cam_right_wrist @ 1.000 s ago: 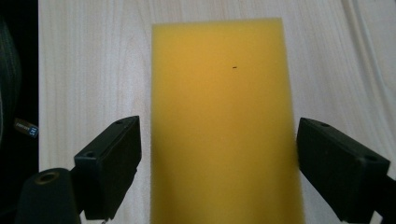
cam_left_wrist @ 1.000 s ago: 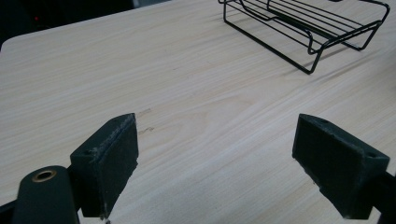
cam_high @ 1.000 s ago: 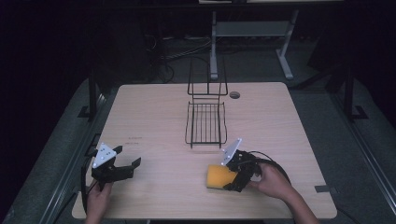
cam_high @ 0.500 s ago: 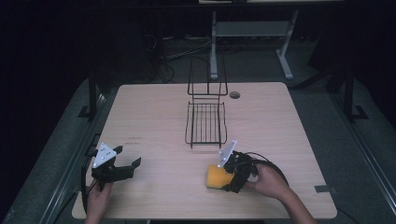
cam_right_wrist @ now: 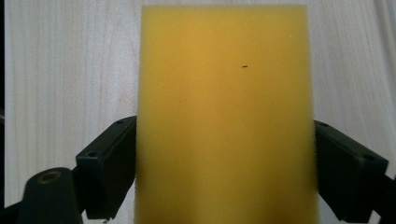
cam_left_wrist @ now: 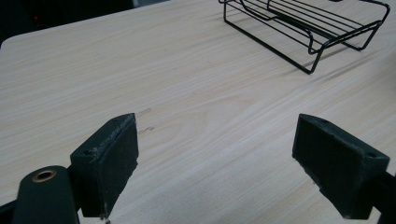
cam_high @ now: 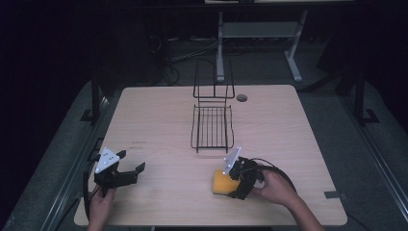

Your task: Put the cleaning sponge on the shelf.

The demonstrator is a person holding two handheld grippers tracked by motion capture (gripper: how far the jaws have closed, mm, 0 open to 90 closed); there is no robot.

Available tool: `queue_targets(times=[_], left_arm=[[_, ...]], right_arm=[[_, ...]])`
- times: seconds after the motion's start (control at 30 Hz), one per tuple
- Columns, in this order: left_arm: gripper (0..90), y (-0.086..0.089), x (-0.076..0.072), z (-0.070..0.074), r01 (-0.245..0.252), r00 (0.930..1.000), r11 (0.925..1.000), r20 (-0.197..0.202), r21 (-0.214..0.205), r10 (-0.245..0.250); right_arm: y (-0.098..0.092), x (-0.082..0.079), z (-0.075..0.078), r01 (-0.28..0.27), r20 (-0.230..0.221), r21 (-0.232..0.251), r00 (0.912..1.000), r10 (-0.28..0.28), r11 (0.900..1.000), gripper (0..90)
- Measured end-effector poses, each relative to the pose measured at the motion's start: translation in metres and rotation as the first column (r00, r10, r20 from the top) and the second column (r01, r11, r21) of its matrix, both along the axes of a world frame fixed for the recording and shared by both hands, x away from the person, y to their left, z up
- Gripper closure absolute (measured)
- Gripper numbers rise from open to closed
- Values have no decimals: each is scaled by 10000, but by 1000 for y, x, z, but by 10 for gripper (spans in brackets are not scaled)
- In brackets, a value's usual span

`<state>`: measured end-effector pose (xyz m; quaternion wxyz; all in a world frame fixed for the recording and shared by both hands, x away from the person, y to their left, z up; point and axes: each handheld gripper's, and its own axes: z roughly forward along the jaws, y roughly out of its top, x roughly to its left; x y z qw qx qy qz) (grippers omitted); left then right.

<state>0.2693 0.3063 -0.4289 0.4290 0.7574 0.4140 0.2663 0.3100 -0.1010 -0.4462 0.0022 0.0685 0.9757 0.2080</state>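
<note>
**Right tool on sponge, left tool idle**

Right tool [cam_high: 230, 182]: near front edge of counter [cam_high: 159, 110], right of centre in high view. Person's right hand [cam_high: 272, 186] behind it, cable looping beside wrist. Jaws clamped on yellow sponge [cam_high: 223, 183], one on each long side. Right gripper view: sponge [cam_right_wrist: 224, 116] sits btwn the two black jaws, both pads pressed flat against its sides, sponge running out ahead of the jaws over the wood grain. Small dark speck on upper face. Can't tell whether the sponge rests on the counter or is lifted just off it.

Left tool [cam_high: 129, 172]: front-left corner area of counter, held by left hand [cam_high: 100, 207]; grey three-cornered plate on top. Jaws spread wide, nothing btwn them. Left gripper view: bare wood shows btwn the jaws of the left tool [cam_left_wrist: 215, 154], faint scuff marks on the wood near the left jaw.

Wire rack [cam_high: 212, 126]: black, mid-counter, well apart from left tool, nearer to right tool but not touching sponge. Upright wire back at far end, flat tray part toward the person. Also seen top right in left gripper view [cam_left_wrist: 303, 23], empty.

Round hole [cam_high: 241, 97] in counter just right of rack's far end.
</note>
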Motion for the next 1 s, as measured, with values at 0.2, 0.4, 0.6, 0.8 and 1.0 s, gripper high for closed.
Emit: queue_targets(times=[0.2, 0.4, 0.6, 0.8, 1.0], left_arm=[[139, 1, 0, 0, -20, 10000, 10000, -12, -32, 20], [139, 0, 0, 0, -28, 10000, 10000, -22, -53, 28], [139, 0, 0, 0, -21, 10000, 10000, -8, -53, 21], [139, 0, 0, 0, -16, 10000, 10000, -3, -36, 16], [139, 1, 0, 0, -39, 10000, 10000, -22, -72, 39]], right_arm=[[0, 0, 0, -28, 31, -52, 10000, 28, 10000, 202], [0, 0, -1, -69, 76, -60, 9999, 70, 10000, 215], [-1, 1, 2, -138, 72, -37, 9999, 138, 9999, 218], [-2, 2, 8, -140, 53, 37, 9999, 139, 9999, 218], [-2, 7, 15, -203, 36, 74, 9998, 202, 9998, 218]])
